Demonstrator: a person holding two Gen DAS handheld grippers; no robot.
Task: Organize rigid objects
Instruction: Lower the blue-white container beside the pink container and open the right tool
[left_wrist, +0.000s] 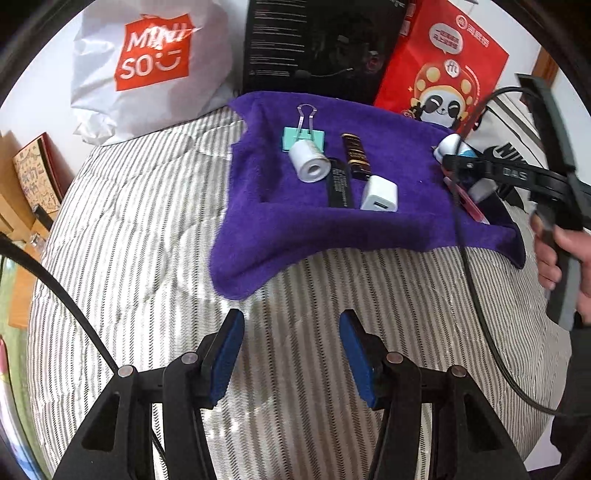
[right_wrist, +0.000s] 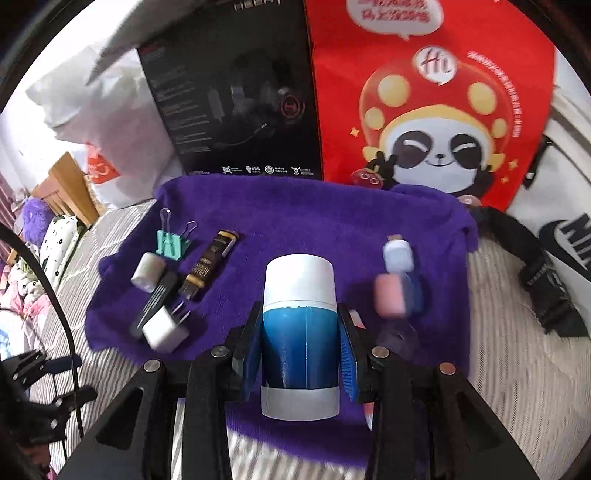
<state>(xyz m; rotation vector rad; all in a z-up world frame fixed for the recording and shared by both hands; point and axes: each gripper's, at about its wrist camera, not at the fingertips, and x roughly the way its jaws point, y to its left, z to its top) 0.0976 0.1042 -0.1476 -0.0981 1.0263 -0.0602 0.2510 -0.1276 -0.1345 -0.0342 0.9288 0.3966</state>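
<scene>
My right gripper (right_wrist: 301, 354) clamps the blue-and-white bottle (right_wrist: 300, 325) above the purple towel (right_wrist: 295, 221), carrying it toward the tidy row by the binder clip (right_wrist: 171, 243). My left gripper (left_wrist: 291, 354) hangs partly open, empty, over the striped bedding (left_wrist: 140, 229).

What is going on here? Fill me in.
A person is sorting small items on a purple towel spread over a striped bed. The right tool is clamped on a blue and white bottle above the towel. The left tool hangs open and empty over the bedding. A binder clip, white roll, brown tube, black comb and white charger lie grouped on the towel.
</scene>
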